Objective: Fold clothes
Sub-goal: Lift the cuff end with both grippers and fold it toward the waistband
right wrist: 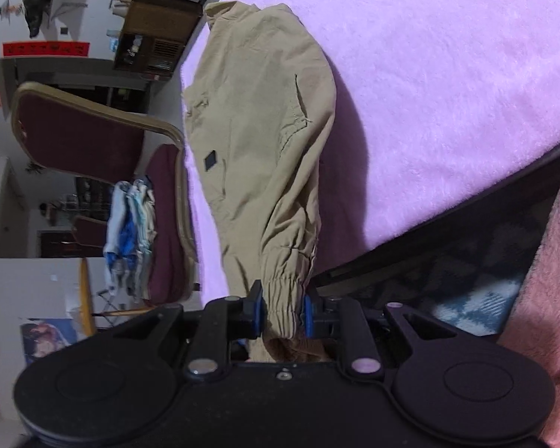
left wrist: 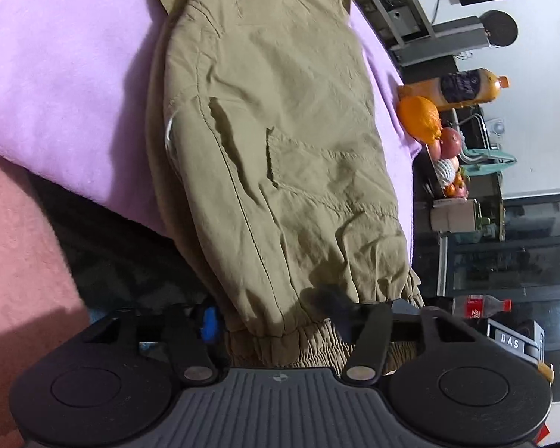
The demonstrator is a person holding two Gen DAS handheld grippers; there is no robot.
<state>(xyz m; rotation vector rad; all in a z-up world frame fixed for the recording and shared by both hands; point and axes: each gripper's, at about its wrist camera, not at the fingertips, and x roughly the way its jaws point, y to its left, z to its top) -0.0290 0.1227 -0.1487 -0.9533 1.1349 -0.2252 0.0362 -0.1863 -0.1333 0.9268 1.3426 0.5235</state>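
Right gripper (right wrist: pixel 282 315) clamping cuff (right wrist: pixel 283 298), jacket (right wrist: pixel 254 119) stretching away

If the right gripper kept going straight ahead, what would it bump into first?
Nothing new, really: the right gripper is already shut on the elastic cuff of the tan jacket. Pushing ahead would likely just bunch the sleeve toward the jacket lying on the purple blanket.

A khaki jacket (left wrist: pixel 280 119) lies spread and rumpled on a lilac fleece blanket (left wrist: pixel 67 74), a small black patch on its chest, side pocket gaping. One sleeve lifts off the blanket, its elastic cuff (right wrist: pixel 283 298) raised.
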